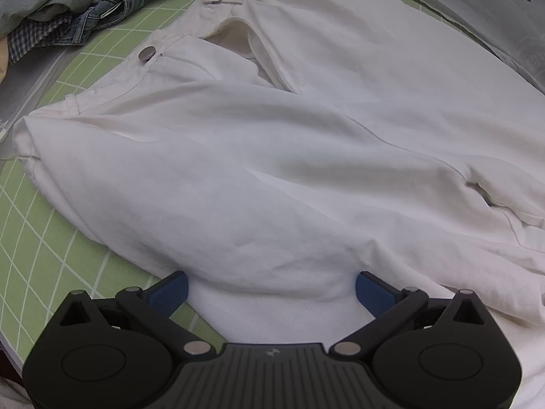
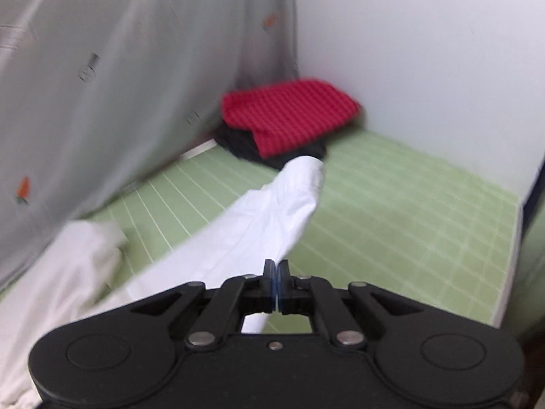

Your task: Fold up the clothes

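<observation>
Green mat (image 1: 34,248) w/ pale grid lines is covering the work surface, running out to a white edge at right in the right wrist view. White trousers (image 1: 272,156) are lying spread across it, filling most of the left wrist view; waistband is sitting at far left w/ a metal button (image 1: 146,53) showing and the fly lying open. Left gripper (image 1: 271,289) is hovering over the near part of the trousers, blue pads spread wide, nothing pinched betw. them. Right gripper (image 2: 276,272) is clenched tight on a fold of a trouser leg (image 2: 272,211), which is stretching away from the pads toward the far side, hem end pointing at the folded stack. Red striped garment (image 2: 289,116) is sitting folded atop a dark garment (image 2: 245,146) in the far corner, touching the mat. Grey printed sheet (image 2: 119,85) is hanging along the left; plain white wall (image 2: 425,68) is closing the far right. Heap of unfolded clothes, incl. denim (image 1: 112,17) and a checked piece (image 1: 30,37), is bunching at far left in the left wrist view.
</observation>
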A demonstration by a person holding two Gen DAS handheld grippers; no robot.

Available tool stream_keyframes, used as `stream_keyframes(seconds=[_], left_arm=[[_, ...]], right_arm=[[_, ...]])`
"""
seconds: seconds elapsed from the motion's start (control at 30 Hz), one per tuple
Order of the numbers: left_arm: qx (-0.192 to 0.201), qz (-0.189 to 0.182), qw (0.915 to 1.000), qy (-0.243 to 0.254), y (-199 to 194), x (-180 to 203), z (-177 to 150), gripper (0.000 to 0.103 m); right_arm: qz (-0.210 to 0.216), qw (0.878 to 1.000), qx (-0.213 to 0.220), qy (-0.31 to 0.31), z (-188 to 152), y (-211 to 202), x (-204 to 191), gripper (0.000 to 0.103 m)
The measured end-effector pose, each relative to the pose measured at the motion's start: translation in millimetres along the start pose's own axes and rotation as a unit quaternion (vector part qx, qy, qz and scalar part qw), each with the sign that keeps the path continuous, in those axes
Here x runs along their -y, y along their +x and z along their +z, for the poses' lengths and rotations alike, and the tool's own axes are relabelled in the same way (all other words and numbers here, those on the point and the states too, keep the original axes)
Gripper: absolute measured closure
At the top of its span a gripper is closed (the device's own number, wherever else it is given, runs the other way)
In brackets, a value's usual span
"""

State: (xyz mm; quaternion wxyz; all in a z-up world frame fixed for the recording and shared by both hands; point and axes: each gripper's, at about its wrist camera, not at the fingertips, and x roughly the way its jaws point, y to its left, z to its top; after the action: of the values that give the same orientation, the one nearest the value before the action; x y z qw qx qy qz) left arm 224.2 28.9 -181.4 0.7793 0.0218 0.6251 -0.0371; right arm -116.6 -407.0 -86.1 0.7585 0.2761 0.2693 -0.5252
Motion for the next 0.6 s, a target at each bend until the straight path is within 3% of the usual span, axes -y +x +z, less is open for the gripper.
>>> stream_keyframes(seconds=[0.1, 0.17, 0.27, 0.37, 0.43, 0.47, 0.5, 0.53, 0.6], left_arm=[[0.006, 0.001, 1.0, 0.0, -0.8, 0.0, -5.0, 0.0], [0.009, 0.002, 1.0, -0.001, -2.9, 1.1, -7.9, 0.0], [0.01, 0.002, 0.9999, -0.001, -2.3, 2.9, -10.5, 0.0], [0.009, 0.003, 1.0, -0.002, 0.9, 13.7, -2.5, 0.0], [0.01, 0.003, 0.9999, -0.004, 0.8, 14.0, -2.3, 0.0], [0.012, 0.004, 0.9999, -0.006, 0.4, 14.4, -3.3, 0.0], [0.014, 0.005, 0.9999, -0.009, -0.1, 14.8, -4.3, 0.0], [0.014, 0.006, 0.9998, -0.014, -0.5, 15.8, -5.5, 0.0], [0.013, 0.009, 0.9996, -0.025, -1.2, 16.9, -6.6, 0.0]], right_arm=[[-0.019, 0.994, -0.092, 0.062, -32.8, 22.8, 36.6, 0.101], [-0.02, 0.99, -0.106, 0.088, -46.3, 23.3, 47.2, 0.101], [-0.021, 0.991, -0.102, 0.087, -53.2, 17.1, 48.1, 0.092], [-0.017, 0.995, -0.08, 0.061, -45.6, 11.0, 41.3, 0.064], [-0.016, 0.998, -0.06, 0.03, -35.8, 9.1, 35.8, 0.06], [-0.015, 0.998, -0.051, 0.013, -30.5, 11.2, 32.6, 0.05], [-0.017, 0.999, -0.043, 0.001, -25.8, 14.0, 29.7, 0.028], [-0.019, 0.999, -0.036, -0.011, -21.1, 17.0, 26.7, 0.015], [-0.014, 0.999, -0.025, -0.033, -14.0, 27.3, 23.0, 0.014]])
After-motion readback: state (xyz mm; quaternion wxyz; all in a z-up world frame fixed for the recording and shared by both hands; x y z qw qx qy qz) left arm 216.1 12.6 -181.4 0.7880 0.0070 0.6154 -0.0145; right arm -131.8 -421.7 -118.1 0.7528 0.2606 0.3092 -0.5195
